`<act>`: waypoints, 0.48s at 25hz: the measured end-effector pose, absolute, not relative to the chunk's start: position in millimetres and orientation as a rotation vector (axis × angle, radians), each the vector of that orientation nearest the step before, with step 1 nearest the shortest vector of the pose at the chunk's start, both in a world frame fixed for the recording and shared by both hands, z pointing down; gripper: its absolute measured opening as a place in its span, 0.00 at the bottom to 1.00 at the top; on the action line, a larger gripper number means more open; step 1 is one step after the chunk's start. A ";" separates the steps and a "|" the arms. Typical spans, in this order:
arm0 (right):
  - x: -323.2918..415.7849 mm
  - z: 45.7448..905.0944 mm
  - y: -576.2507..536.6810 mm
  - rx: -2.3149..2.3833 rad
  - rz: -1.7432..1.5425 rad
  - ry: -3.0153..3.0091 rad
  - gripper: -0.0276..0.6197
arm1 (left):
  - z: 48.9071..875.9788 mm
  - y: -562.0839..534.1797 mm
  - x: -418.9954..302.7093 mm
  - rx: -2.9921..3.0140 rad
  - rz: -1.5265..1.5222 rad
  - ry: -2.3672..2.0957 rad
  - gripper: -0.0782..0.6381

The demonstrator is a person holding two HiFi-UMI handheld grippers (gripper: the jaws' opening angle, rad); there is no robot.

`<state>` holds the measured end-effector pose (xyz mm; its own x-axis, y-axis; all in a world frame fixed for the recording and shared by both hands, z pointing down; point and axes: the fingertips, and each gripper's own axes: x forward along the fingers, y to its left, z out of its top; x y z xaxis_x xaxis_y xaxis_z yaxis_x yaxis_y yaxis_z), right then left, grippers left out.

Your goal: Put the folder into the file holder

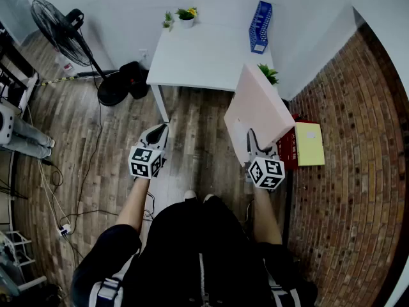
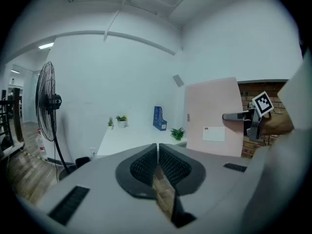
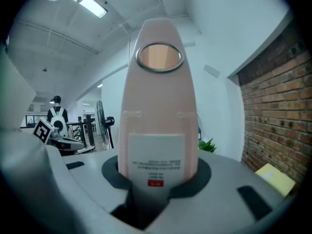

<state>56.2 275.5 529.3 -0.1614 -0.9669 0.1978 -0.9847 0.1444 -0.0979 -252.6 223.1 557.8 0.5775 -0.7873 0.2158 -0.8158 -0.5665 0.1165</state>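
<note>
A pink lever-arch folder [image 1: 259,110] is held in the air to the right of the white table, my right gripper [image 1: 254,141] shut on its spine end. In the right gripper view the folder's spine [image 3: 158,126] stands upright between the jaws, with its ring hole and label showing. The blue file holder [image 1: 259,26] stands upright at the table's far right corner; it also shows in the left gripper view as the file holder [image 2: 159,118]. My left gripper [image 1: 157,137] hangs over the wooden floor, left of the folder, jaws shut with nothing between them.
The white table [image 1: 198,59] bears two small potted plants [image 1: 186,16] at its back edge; a third plant [image 1: 268,73] stands by its right corner. A standing fan [image 1: 64,31] is at far left. A red box and yellow folder [image 1: 309,144] lie by the brick wall.
</note>
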 end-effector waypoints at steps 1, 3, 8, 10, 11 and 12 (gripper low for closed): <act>55.0 528.7 274.7 1.978 0.315 -2.318 0.28 | 557.9 221.9 -253.6 2.604 0.206 -1.341 0.16; 53.3 527.9 273.6 1.983 0.318 -2.328 0.29 | 558.4 220.0 -254.9 2.604 0.205 -1.338 0.16; 53.1 528.6 272.3 1.989 0.305 -2.307 0.28 | 558.6 217.4 -255.9 2.608 0.203 -1.331 0.16; 53.9 526.5 271.6 2.001 0.293 -2.294 0.28 | 556.5 214.6 -257.1 2.613 0.199 -1.327 0.16; 54.1 525.0 270.8 2.008 0.290 -2.291 0.28 | 555.2 212.4 -258.2 2.617 0.196 -1.327 0.16; 53.9 523.7 270.1 2.013 0.289 -2.289 0.28 | 553.8 209.9 -259.7 2.619 0.193 -1.328 0.16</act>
